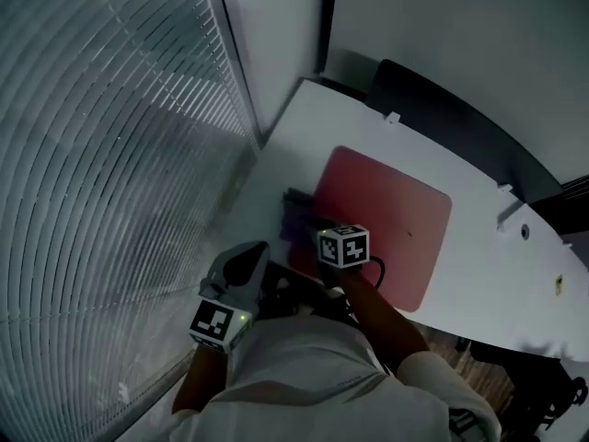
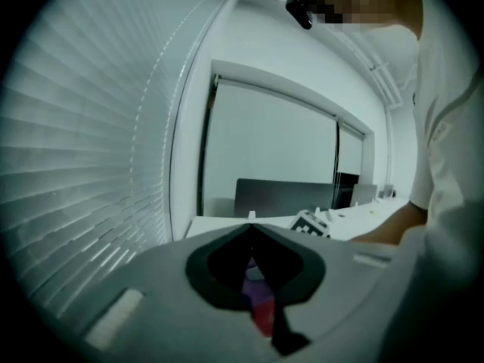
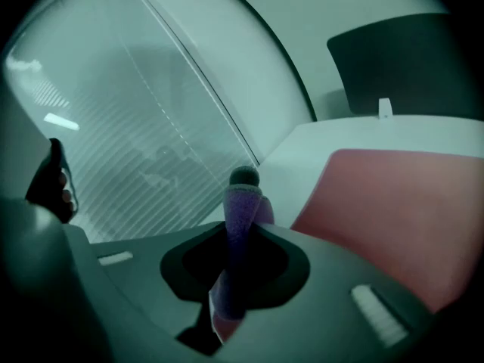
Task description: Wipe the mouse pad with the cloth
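Mouse pad [image 1: 386, 219]: red, lying flat on the white desk [image 1: 479, 274], its left edge towards the window blinds [image 1: 110, 155].

Cloth [image 3: 241, 206]: purple, pinched as 1 upright fold between the closed jaws of the right gripper [image 3: 240, 240], over the pad's near-left edge.

Left gripper [image 2: 250, 233]: jaws together, holding nothing, near the desk's edge.

Assessment: wiping appears barely begun. Recommend pressing the cloth flat, using overlapping strokes and keeping pressure light so the pad does not slide.
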The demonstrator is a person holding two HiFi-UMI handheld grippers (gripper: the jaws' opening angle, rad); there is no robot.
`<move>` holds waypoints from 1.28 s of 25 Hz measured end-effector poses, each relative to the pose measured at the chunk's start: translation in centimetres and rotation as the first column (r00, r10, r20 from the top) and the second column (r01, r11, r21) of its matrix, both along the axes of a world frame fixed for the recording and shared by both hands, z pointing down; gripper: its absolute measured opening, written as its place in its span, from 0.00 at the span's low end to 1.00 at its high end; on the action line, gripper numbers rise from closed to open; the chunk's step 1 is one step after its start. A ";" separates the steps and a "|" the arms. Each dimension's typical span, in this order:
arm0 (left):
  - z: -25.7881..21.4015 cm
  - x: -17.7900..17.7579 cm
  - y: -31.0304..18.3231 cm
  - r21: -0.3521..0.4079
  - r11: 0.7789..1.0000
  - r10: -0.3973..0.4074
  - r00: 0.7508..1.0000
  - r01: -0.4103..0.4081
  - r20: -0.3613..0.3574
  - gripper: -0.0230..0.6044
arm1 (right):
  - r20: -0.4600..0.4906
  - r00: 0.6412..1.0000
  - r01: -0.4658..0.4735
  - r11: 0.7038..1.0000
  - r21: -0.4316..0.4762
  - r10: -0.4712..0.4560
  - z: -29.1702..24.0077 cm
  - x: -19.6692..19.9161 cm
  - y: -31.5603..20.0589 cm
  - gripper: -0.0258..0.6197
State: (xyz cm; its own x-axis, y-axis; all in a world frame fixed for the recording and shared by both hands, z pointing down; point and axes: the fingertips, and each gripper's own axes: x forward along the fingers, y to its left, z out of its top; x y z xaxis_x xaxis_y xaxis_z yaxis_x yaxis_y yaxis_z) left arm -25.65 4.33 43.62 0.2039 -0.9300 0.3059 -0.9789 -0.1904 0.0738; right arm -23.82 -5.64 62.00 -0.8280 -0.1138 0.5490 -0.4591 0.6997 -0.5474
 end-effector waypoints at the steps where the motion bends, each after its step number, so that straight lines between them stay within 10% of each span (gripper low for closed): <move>1: -0.2 -0.1 0.1 0.007 1.000 -0.001 1.000 0.001 -0.007 0.04 | -0.034 0.999 -0.011 1.000 -0.014 0.011 1.4 -0.1 -0.2 0.12; 9: -0.4 1.7 -0.4 0.024 0.999 0.048 0.999 -0.048 -0.024 0.04 | -0.186 0.975 -0.123 0.992 -0.015 0.118 5.4 5.5 -2.7 0.12; 19: -1.5 12.1 -4.0 0.061 0.970 0.236 0.971 -0.234 -0.029 0.04 | -0.241 0.927 -0.296 0.955 0.000 0.288 7.0 21.2 -3.5 0.12; 32: -0.7 28.4 -8.6 0.079 0.871 0.489 0.871 -0.484 -0.054 0.04 | -0.296 0.789 -0.553 0.832 0.036 0.538 7.3 42.8 -3.4 0.12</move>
State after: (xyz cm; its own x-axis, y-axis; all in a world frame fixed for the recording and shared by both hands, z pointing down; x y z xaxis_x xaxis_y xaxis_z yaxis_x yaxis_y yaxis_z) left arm 2.78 -4.22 42.88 0.6539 -0.7238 0.2203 -0.7540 -0.6474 0.1113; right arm 19.01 -9.01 69.25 -0.4448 -0.4653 0.7653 -0.8951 0.2612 -0.3614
